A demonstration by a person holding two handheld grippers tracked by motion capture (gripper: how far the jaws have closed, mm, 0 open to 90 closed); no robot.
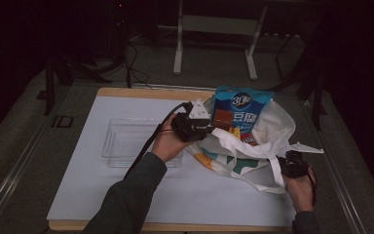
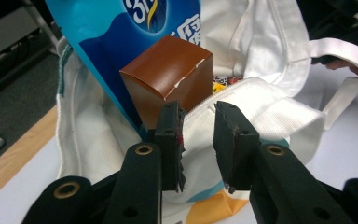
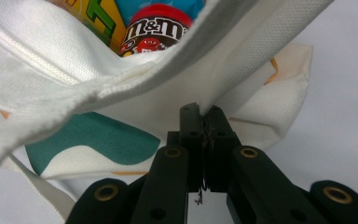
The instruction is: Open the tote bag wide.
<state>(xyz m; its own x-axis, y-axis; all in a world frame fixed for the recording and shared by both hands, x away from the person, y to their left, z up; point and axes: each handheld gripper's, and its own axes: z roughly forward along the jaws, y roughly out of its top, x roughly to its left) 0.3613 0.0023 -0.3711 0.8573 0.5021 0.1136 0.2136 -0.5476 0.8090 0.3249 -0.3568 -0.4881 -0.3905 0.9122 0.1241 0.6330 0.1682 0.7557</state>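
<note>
A white tote bag (image 1: 275, 127) with teal and orange patches lies on the white mat, its mouth open. A tall blue snack bag (image 1: 243, 103) and a brown box (image 1: 220, 117) stand in it. My left gripper (image 1: 202, 127) is open at the bag's near rim. In the left gripper view the brown box (image 2: 168, 70) sits just beyond the left jaw and the white rim (image 2: 261, 107) crosses behind the gap of the gripper (image 2: 198, 109). My right gripper (image 3: 204, 112) is shut on the bag's fabric (image 3: 51, 70); an M&M's pack (image 3: 156, 32) shows inside. In the high view the right gripper (image 1: 287, 161) holds by the strap.
A clear plastic tray (image 1: 126, 139) sits on the white mat (image 1: 126, 195) left of the bag, under my left forearm. The wooden table edge (image 1: 126, 91) runs along the back. A metal frame's legs (image 1: 177, 48) stand on the dark floor beyond.
</note>
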